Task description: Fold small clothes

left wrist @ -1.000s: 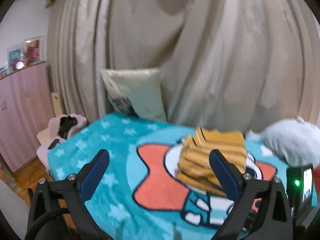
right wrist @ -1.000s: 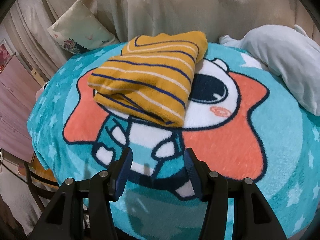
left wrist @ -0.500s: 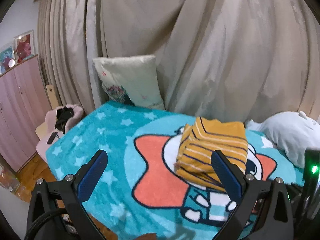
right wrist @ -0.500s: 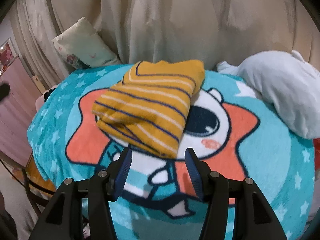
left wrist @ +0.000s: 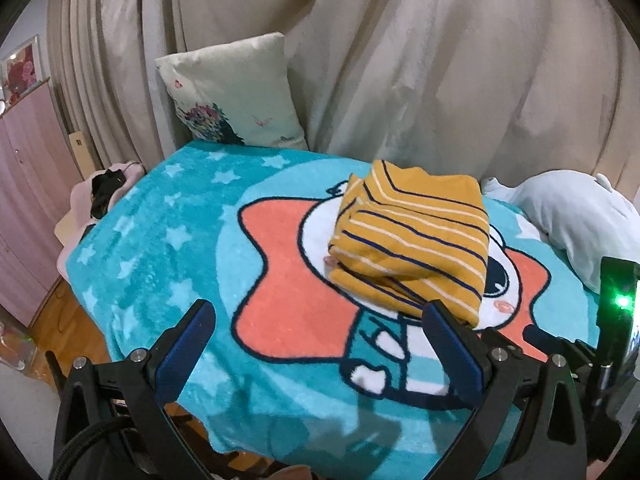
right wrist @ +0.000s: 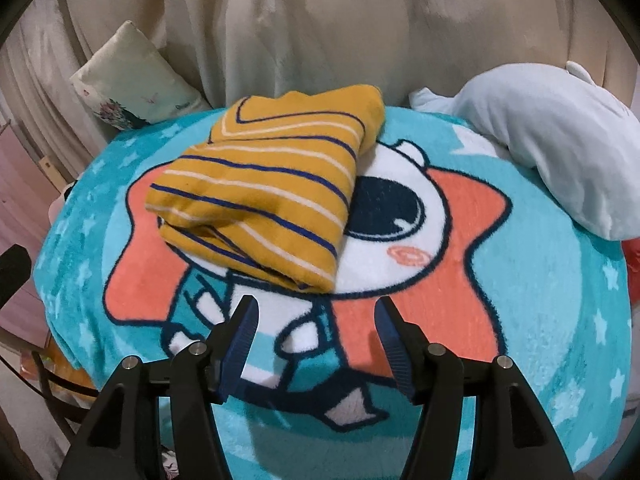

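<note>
I am holding both grippers off the blanket (right wrist: 540,320), the left gripper (left wrist: 320,344) spread wide and the right gripper (right wrist: 316,332) parted, neither gripping anything. One folded striped shirt (right wrist: 264,196) is lying beyond my right fingertips, just past the left gripper's right finger. I am judging that catching an edge could spring the fold open. I am counting one shirt, one pillow (left wrist: 236,92), one white plush (right wrist: 552,140), two grippers.

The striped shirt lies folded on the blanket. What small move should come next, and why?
Probably draw both grippers back a little more. The striped shirt is a neat folded bundle on the blanket, and the left gripper and right gripper are open, empty and clear of it.
</note>
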